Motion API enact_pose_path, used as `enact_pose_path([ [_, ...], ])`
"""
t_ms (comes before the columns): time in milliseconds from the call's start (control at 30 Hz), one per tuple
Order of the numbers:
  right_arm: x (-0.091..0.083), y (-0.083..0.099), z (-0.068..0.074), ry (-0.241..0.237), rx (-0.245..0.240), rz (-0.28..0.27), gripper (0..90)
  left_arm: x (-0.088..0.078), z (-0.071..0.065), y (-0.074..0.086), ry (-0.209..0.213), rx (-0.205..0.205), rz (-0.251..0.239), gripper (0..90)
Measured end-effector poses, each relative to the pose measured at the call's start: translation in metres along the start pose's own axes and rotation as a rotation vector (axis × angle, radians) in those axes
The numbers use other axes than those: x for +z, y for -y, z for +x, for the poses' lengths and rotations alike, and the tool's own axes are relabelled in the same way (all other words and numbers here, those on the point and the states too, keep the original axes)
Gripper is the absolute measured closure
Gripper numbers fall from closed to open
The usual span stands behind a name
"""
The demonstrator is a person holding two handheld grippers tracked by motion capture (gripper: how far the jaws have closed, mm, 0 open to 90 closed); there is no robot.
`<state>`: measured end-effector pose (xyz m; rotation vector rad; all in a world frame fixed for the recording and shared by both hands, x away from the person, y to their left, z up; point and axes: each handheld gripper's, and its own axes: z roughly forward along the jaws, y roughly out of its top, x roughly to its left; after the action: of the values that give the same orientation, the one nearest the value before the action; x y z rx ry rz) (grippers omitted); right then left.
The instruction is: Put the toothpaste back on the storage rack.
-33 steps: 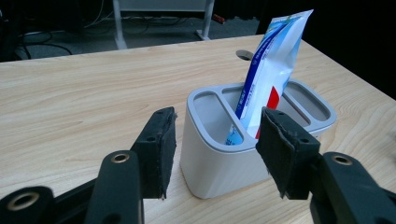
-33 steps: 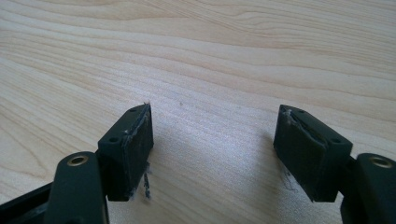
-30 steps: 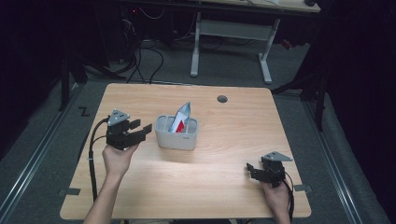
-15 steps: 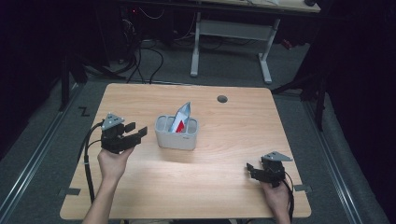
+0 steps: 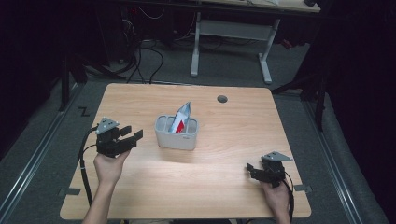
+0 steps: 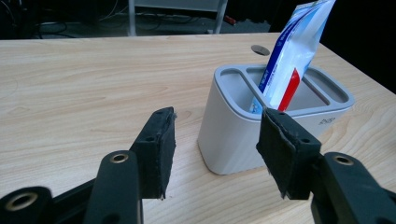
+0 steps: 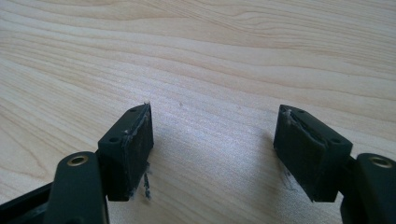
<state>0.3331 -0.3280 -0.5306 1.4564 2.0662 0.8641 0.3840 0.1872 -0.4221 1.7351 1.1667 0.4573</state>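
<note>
The left gripper (image 5: 133, 136) has drawn slightly back from the grey holder (image 5: 176, 135), jaws apart and empty; the holder stands mid-table, a blue, white and red pouch (image 5: 181, 118) leaning in one compartment, its foot hidden; the right gripper (image 5: 251, 168) rests unmoved, jaws wide over bare table (image 5: 233, 130).

Both the left gripper (image 5: 131, 135) and the right gripper (image 5: 252, 169) are black, each topped by a grey three-cornered plate, trailing a black cable, with brass-ringed holes and worn, frayed dark pads on their jaws.
</note>
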Motion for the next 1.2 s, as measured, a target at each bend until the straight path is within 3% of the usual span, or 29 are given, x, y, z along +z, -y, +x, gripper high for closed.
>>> enact_pose_path([
  [767, 0.000, 0.000, 0.000, 0.000, 0.000, 0.000, 28.6, 0.000, 0.005, 0.021, -0.006, -0.023, 0.027, 46.6],
  [1200, 0.000, 0.000, 0.000, 0.000, 0.000, 0.000, 28.6, 0.007, 0.005, 0.038, -0.055, 0.002, 0.071, 46.4],
])
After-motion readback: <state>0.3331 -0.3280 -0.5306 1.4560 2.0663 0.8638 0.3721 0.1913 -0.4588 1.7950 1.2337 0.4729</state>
